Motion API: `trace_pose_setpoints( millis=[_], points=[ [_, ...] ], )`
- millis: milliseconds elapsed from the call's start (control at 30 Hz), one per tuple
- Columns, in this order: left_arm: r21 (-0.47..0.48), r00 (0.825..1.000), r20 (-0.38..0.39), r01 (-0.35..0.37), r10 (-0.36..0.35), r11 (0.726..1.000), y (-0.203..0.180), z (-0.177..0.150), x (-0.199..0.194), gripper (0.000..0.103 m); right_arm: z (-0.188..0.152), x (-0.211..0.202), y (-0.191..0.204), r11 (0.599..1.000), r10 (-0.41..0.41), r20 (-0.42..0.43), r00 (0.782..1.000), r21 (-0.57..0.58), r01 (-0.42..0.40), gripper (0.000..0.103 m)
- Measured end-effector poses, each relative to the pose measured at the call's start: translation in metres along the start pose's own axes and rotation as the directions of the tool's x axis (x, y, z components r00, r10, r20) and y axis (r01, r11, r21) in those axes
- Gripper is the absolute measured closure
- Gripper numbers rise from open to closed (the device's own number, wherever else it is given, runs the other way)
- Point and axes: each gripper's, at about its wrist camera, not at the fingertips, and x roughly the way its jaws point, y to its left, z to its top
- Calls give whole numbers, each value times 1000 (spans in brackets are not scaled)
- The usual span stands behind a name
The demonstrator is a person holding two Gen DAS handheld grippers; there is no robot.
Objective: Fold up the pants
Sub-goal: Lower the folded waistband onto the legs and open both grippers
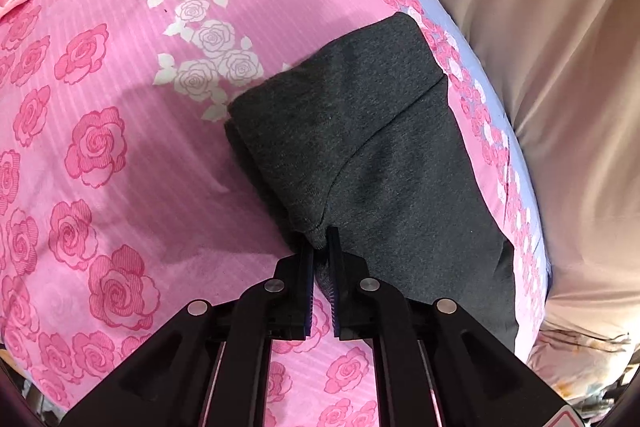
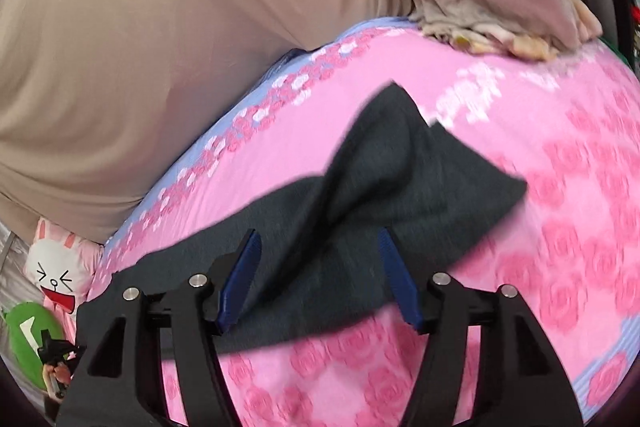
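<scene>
While the pink rose-printed bedsheet (image 1: 120,115) fills most of both views, a beige cover (image 2: 120,47) bunches along its blue-bordered edge. The dark grey pants (image 1: 380,155) lie on the sheet near that border, partly folded, one layer doubled over another. In the right wrist view the pants (image 2: 400,187) look blurred, with a twisted ridge across the middle. The left gripper (image 1: 320,247) pinches a bunched corner of the fabric between nearly closed fingers. The right gripper (image 2: 320,275) hangs over the cloth, fingers spread wide, gripping nothing. A cartoon rabbit pillow (image 2: 56,267) sits at the bed's edge.
</scene>
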Motion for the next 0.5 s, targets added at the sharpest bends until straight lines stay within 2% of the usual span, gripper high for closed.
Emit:
trace_pose_setpoints(
  millis=[67, 100, 133, 167, 200, 233, 300, 333, 400, 433, 500],
  points=[
    [0, 1000, 2, -5, 5, 1000, 0, 2, 1, 97, 13, 23, 2, 998, -64, -26, 998, -30, 63, 45],
    [-3, 1000, 2, -6, 6, 1000, 1, 3, 0, 96, 18, 39, 1, 993, -113, -41, 993, -50, 111, 53],
    [-6, 1000, 2, -6, 6, 1000, 1, 2, 1, 96, 22, 49, 1, 988, -145, -51, 988, -67, 141, 89],
    [-7, 1000, 0, -7, 7, 1000, 1, 2, 1, 96, 28, 52, 1, 989, -137, -48, 989, -63, 134, 101],
    [-13, 1000, -3, -8, 8, 1000, 2, 2, 0, 95, 35, 40, 2, 998, -54, -4, 999, -30, 54, 101],
    [-18, 1000, -6, -7, 7, 1000, 3, 3, 0, 95, 41, 15, 8, 999, 35, 79, 996, -21, -34, 101],
    [-23, 1000, -13, -8, 8, 1000, 4, 4, 0, 95, 43, -27, 13, 993, 116, 194, 974, -45, -109, 101],
    [-23, 1000, -13, -9, 8, 1000, 4, 3, -1, 95, 42, -40, 9, 993, 120, 213, 970, -49, -112, 101],
    [-1, 1000, -7, -17, 17, 1000, 3, 4, 0, 95, 33, -26, -15, 999, 23, 118, 993, -33, -19, 101],
    [8, 1000, -4, -22, 22, 1000, 1, 4, 0, 95, 21, -6, -33, 999, -41, 21, 999, -23, 41, 101],
    [14, 1000, 2, -27, 27, 1000, 0, 3, -1, 94, 2, 13, -52, 997, -74, -71, 995, 10, 75, 101]
  ],
)
